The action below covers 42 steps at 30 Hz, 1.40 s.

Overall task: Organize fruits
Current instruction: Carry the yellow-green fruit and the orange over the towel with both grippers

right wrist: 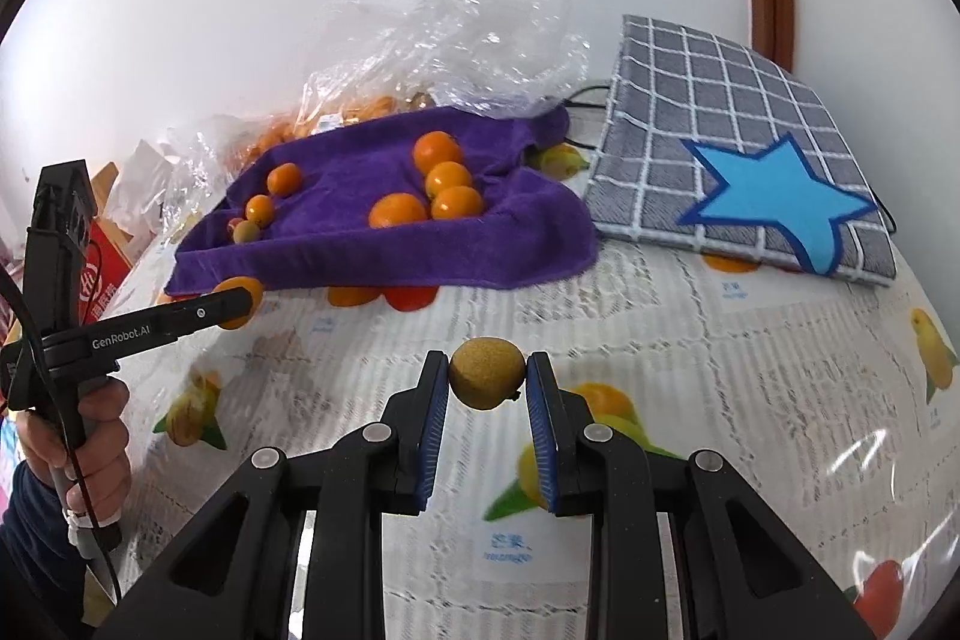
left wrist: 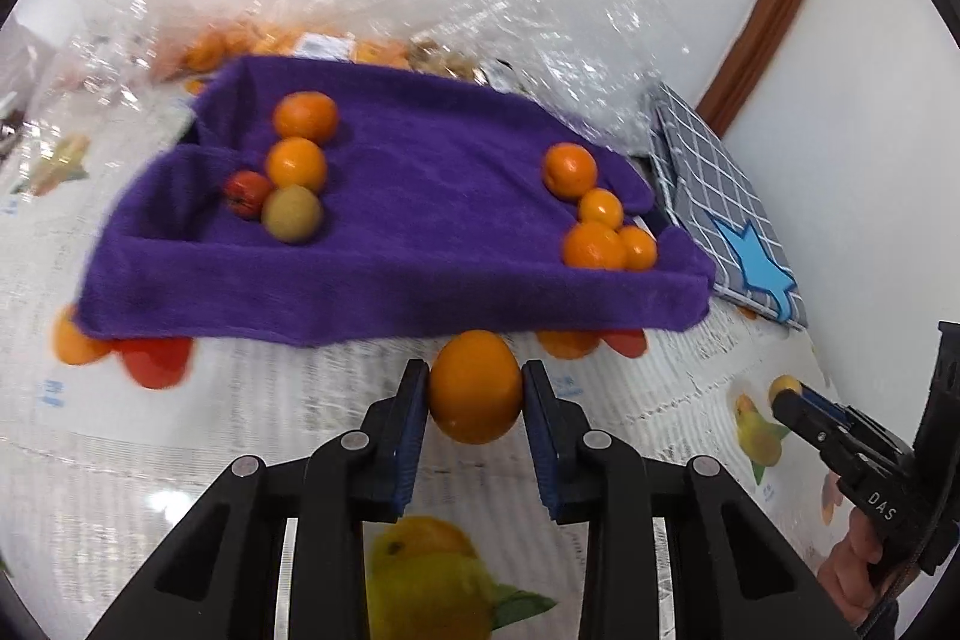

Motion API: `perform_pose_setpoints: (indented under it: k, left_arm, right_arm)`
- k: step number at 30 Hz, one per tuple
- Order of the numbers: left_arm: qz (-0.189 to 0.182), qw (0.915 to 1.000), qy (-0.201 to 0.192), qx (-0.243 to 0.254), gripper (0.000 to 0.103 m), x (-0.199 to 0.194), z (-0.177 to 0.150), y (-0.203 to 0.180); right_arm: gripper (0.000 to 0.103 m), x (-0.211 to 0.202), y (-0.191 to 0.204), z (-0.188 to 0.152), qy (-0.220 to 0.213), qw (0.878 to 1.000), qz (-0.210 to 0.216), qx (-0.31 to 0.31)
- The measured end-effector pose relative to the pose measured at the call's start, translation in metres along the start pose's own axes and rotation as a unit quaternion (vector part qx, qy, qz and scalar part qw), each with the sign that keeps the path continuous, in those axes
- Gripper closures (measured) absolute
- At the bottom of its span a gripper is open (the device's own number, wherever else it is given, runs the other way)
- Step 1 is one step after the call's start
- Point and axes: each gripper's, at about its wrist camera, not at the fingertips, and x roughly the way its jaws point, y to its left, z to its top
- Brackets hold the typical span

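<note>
While a white fruit-printed cloth covered the whole bench [right wrist: 750,340], a rumpled purple plush towel [left wrist: 420,220] lay across its far half, with crinkled clear plastic bags [right wrist: 480,22] heaped behind it and a grey checked fabric mat with a blue star [right wrist: 738,172] just beside its right edge. On the towel sat two clusters of fruit, well apart: four small oranges [left wrist: 594,214] on the right, and on the left two oranges, a small red fruit and a dull green-brown one [left wrist: 292,214].

The left tongs [left wrist: 475,388] were closed onto a round, glossy orange fruit [left wrist: 475,385], their blue pads pressing its two sides at its widest part, near the front hem of the towel. The right tongs [right wrist: 487,381] were closed as far as they went on a small, rough, tan-brown round fruit [right wrist: 486,379], also gripped across the middle, over the bare bench in front of the towel.

Judging by looks, the orange was light, firm and smooth-skinned, so it could slip or roll; a hold across its widest part suited it. The brown fruit seemed lighter still, its grainy skin offering better grip, though a hard squeeze might bruise it.
</note>
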Motion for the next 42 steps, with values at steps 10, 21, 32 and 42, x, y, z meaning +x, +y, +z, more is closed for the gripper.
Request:
perform_pose_setpoints:
  k: [10,21,32,42]
  left_arm:
    - [0.019,0.9993,-0.032,-0.007,0.073,-0.036,0.019,0.019]
    - [0.021,0.9982,-0.055,-0.013,0.073,-0.061,0.041,0.035]
    - [0.018,0.9979,-0.058,-0.021,0.073,-0.057,0.066,0.046]
    - [0.017,0.9976,-0.061,-0.026,0.073,-0.046,0.091,0.054]
  right_arm:
    - [0.077,0.000,0.026,0.029,-0.012,1.000,0.005,-0.026]
    - [0.077,-0.002,0.047,0.062,-0.029,0.999,0.010,-0.032]
    - [0.077,0.009,0.053,0.085,-0.032,0.999,0.005,-0.030]
    - [0.077,0.030,0.059,0.102,-0.027,0.999,0.005,-0.035]
